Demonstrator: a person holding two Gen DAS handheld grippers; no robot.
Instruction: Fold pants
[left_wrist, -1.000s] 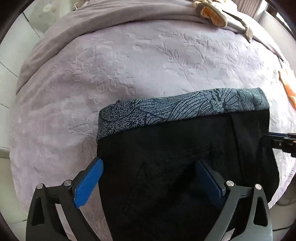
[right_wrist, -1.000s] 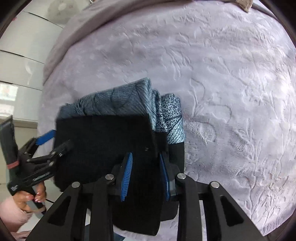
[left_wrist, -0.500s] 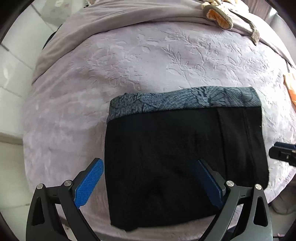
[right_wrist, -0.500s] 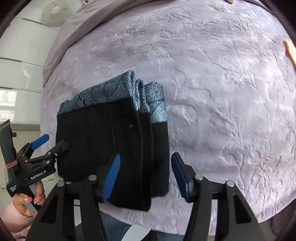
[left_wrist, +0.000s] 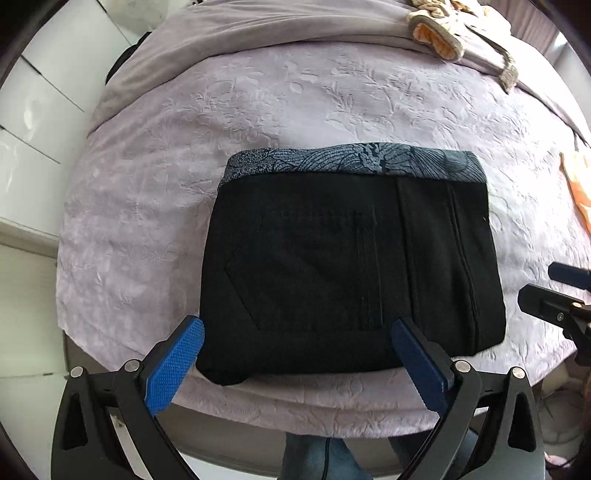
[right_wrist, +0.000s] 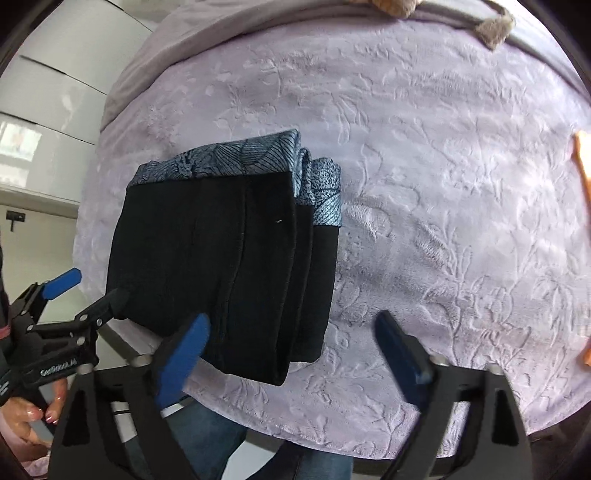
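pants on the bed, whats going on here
A person with a two-finger gripper in each hand is folding black pants with a blue patterned waistband on a lilac bedspread. The pants lie folded into a compact stack near the bed's front edge. The right gripper has just been opening and now stands wide open with nothing pinched; the left gripper is open too, above the stack. Neither holds the pants, so the fold looks done.

White lettering "GenRobot.AI" runs along the black body of the left hand-held gripper (right_wrist: 61, 295); nothing else is legible.
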